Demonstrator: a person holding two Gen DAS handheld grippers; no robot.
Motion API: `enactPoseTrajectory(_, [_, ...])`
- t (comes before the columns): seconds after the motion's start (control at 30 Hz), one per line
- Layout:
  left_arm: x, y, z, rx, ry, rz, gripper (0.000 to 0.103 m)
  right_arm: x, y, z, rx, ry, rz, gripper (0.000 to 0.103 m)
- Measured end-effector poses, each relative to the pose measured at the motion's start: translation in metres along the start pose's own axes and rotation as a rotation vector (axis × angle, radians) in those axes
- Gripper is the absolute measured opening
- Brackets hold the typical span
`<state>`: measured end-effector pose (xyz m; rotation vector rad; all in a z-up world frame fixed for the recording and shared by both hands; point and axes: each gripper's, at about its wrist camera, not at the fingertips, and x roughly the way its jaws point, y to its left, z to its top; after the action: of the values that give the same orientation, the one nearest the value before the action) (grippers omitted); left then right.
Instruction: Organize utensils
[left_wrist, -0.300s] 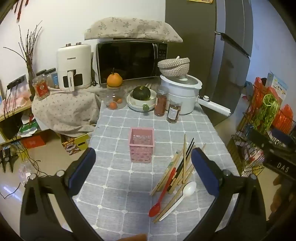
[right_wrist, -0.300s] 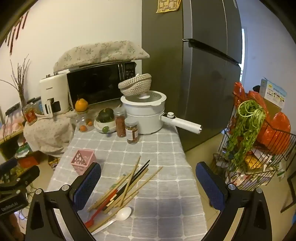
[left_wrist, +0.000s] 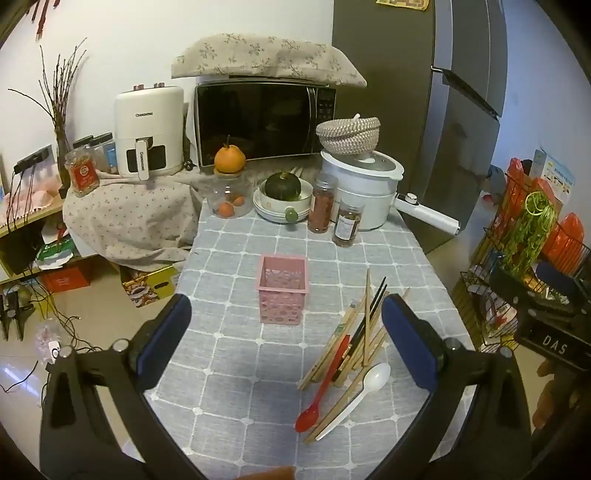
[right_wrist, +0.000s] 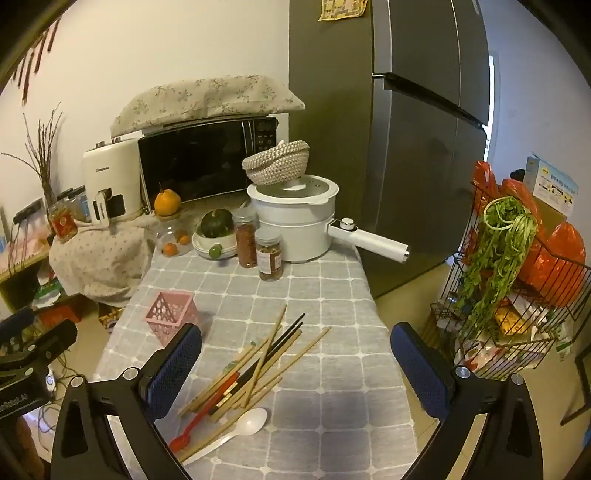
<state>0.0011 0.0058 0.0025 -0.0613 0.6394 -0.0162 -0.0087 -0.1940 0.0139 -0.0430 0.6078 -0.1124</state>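
A: What text can we read?
B: "DAS" on the black block at the right edge of the left view. The air fryer (left_wrist: 149, 129) carries a brand mark, too small for us to spell out.
A: Surface?
B: Grey grid tablecloth (left_wrist: 236, 354). Microwave (left_wrist: 258, 122) under a floral cloth, white pot (right_wrist: 295, 221), two spice jars (left_wrist: 334, 210), tall grey fridge (right_wrist: 424, 147) on the right.
A: Utensils?
B: We see chopsticks (right_wrist: 258, 365) heaped loose, red spoon (left_wrist: 321, 391) and white spoon (right_wrist: 240, 428) at the near end. Pink basket (left_wrist: 282, 290) stands upright just left of the pile.
A: Grippers?
B: Left gripper (left_wrist: 286, 332) and right gripper (right_wrist: 295, 358) both spread wide, nothing between the pads.
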Motion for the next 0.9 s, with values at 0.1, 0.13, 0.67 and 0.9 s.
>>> enactPoseTrajectory(0.1, [0.0, 0.0036, -0.0009, -0.009, -0.007, -0.002, 0.102, 0.0006, 0.0004, -0.0033, 0.017, -0.009, 0.031, 0.103])
enactPoseTrajectory(0.13, [0.0006, 0.0036, -0.0012, -0.011, -0.006, -0.003, 0.102, 0.0008, 0.0007, -0.004, 0.015, -0.009, 0.032, 0.103])
enactPoseTrajectory(0.67, [0.0013, 0.0006, 0.0009, -0.005, -0.006, -0.003, 0.102, -0.004, -0.0016, -0.001, 0.017, -0.018, 0.039, 0.103])
enactPoseTrajectory(0.9, [0.0014, 0.0, 0.0006, -0.006, -0.007, -0.002, 0.102, -0.0042, -0.0016, -0.0012, 0.017, -0.018, 0.04, 0.103])
